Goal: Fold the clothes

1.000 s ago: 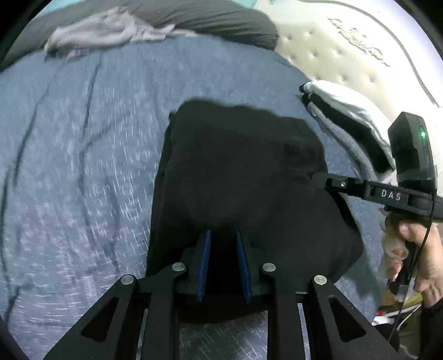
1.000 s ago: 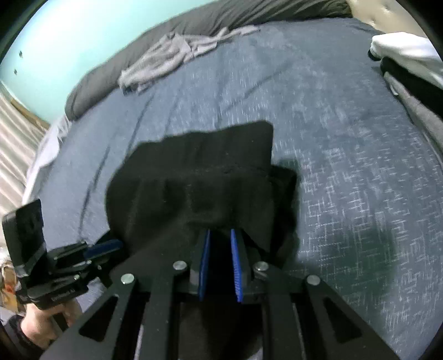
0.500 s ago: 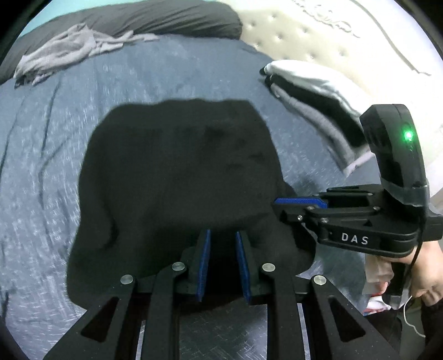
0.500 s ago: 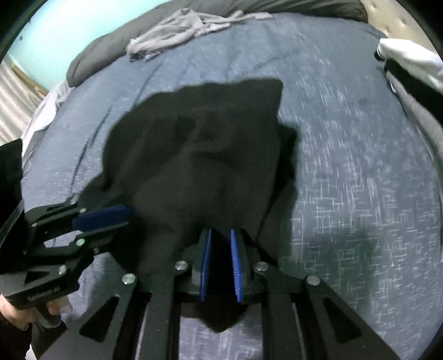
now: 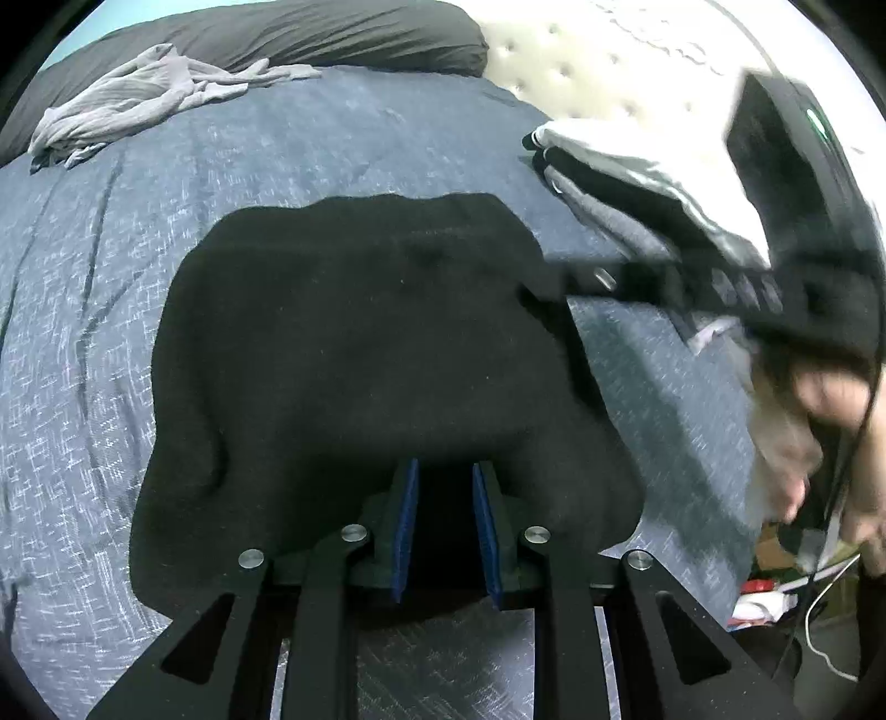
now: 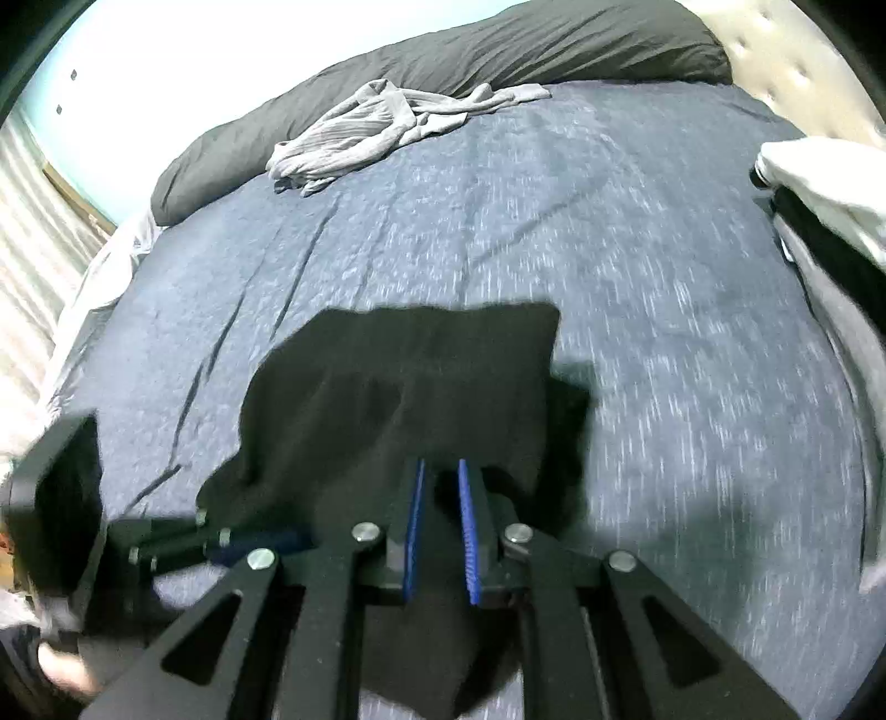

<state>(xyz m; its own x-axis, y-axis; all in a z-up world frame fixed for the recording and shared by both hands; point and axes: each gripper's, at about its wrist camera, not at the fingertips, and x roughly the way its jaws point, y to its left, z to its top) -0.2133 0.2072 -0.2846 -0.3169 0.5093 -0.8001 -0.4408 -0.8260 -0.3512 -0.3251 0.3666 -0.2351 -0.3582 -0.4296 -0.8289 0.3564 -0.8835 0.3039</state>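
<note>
The black garment (image 5: 354, 354) lies on the blue bedspread (image 5: 83, 310), with its near edge passing between the blue pads of both tools. In the left wrist view, the left gripper (image 5: 443, 526) has its jaws clamped on the near hem of the cloth; dark fabric fills the gap between the pads. In the right wrist view, the right gripper (image 6: 440, 531) has its jaws clamped on another part of the same near edge, and a fold of cloth hangs below them.

Pose: both tools point forward across the bed toward the far pillow. The right gripper (image 5: 637, 279) appears blurred at the right of the left wrist view, its tip at the garment's right edge, held by the person's right hand (image 5: 830, 443). The left gripper (image 6: 243, 545) appears blurred at the lower left of the right wrist view.

Count:
- Black garment held: one
- Crumpled grey garment (image 6: 387, 127) at the far side of the bed, touching the long dark pillow (image 6: 498, 50): one
- Stack of folded clothes (image 5: 620, 188) beside the tufted headboard (image 5: 581, 61), well apart from the held garment: one stack; number of items cannot be told
</note>
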